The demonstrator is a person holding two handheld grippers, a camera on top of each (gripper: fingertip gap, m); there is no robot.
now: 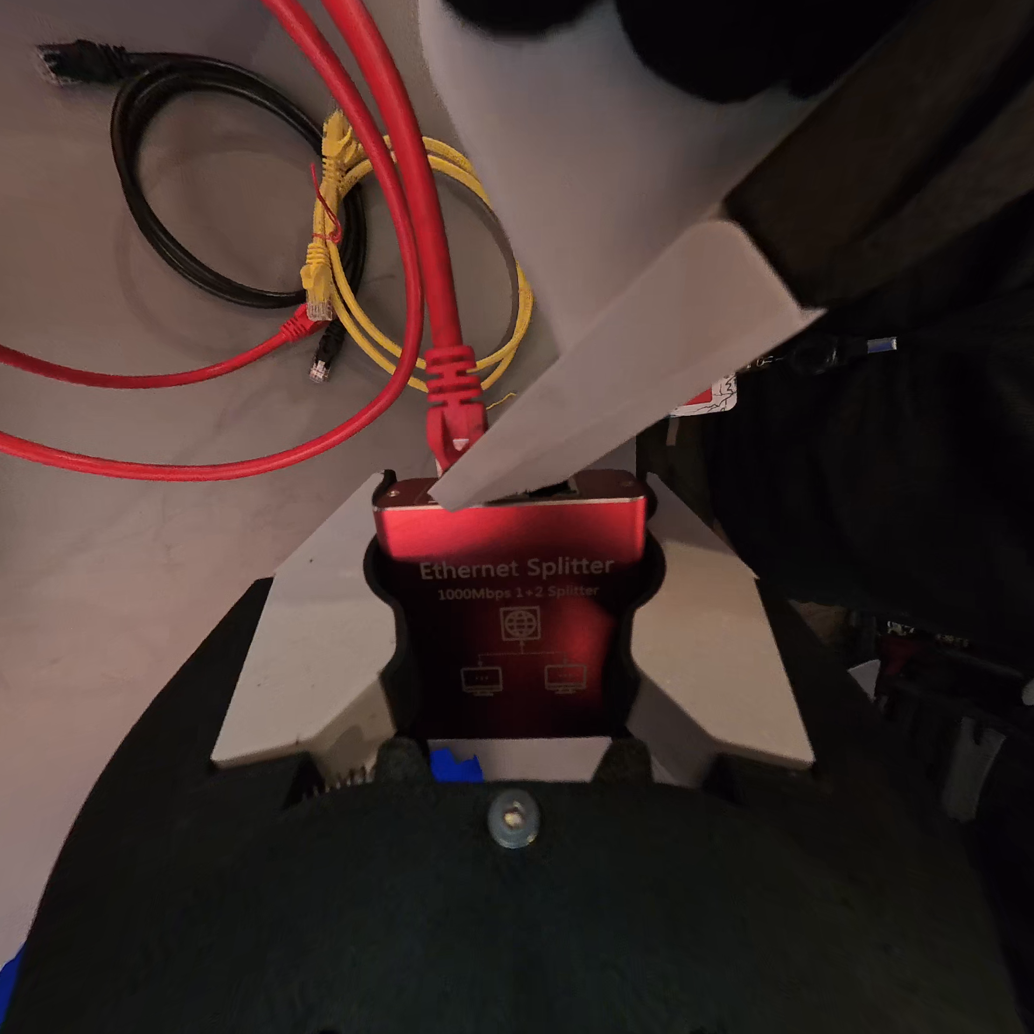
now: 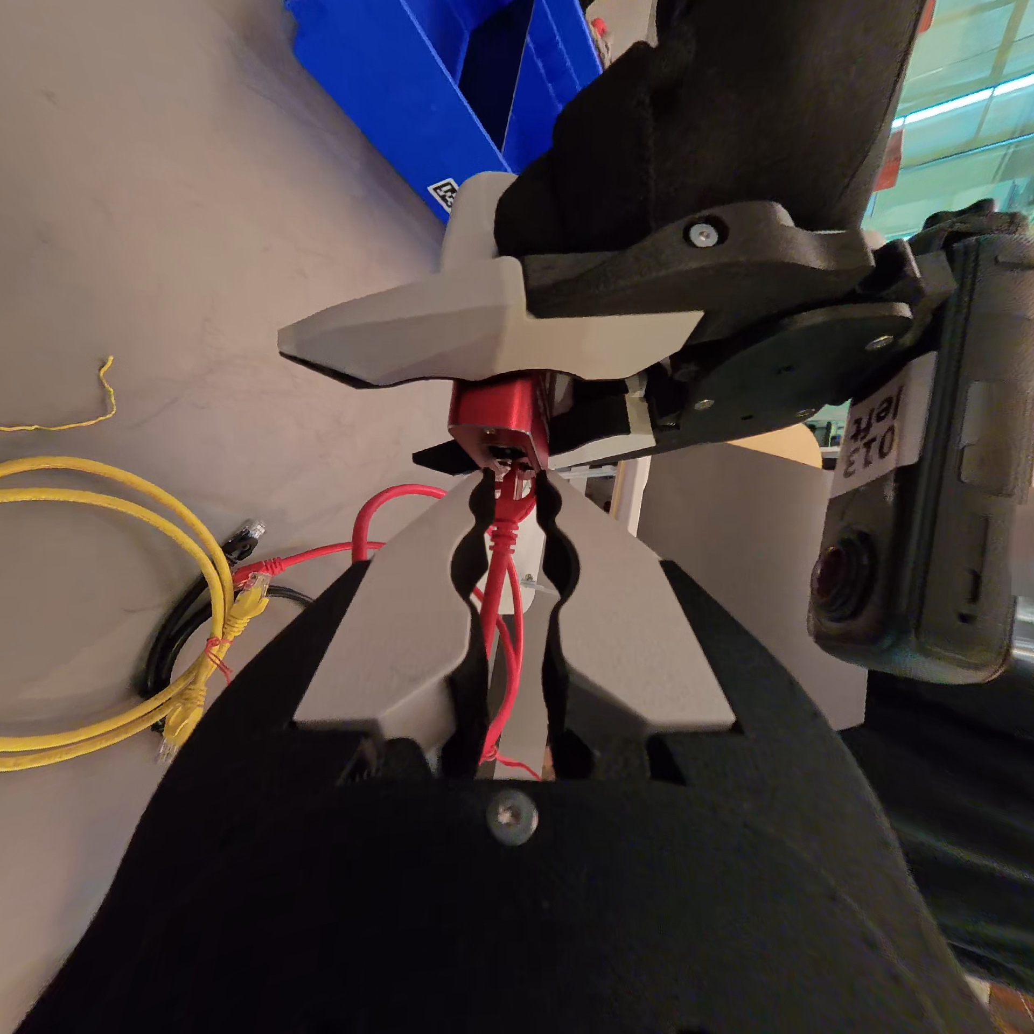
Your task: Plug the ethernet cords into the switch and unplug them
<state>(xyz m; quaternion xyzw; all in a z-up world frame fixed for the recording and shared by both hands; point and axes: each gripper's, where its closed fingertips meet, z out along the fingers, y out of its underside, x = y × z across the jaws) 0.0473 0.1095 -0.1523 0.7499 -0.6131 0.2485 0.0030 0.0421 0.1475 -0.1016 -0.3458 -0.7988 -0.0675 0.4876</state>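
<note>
Switch [image 1: 512, 529], a small red box, sits clamped in the left hand-held gripper [image 1: 515, 503], lifted off the pale surface [image 1: 140, 587]. Red ethernet cord [image 1: 450, 386] meets its port face, plug right at the socket; whether it is fully seated, I cannot tell. Right hand-held gripper [image 2: 512, 481] is pinched narrowly around that plug, tips touching the switch [image 2: 495, 414]. On the surface beyond lie a coiled yellow cord [image 1: 358, 313] and a black cord [image 1: 168, 235], loose. Blue bin [image 2: 425, 84] stands farther back.
</note>
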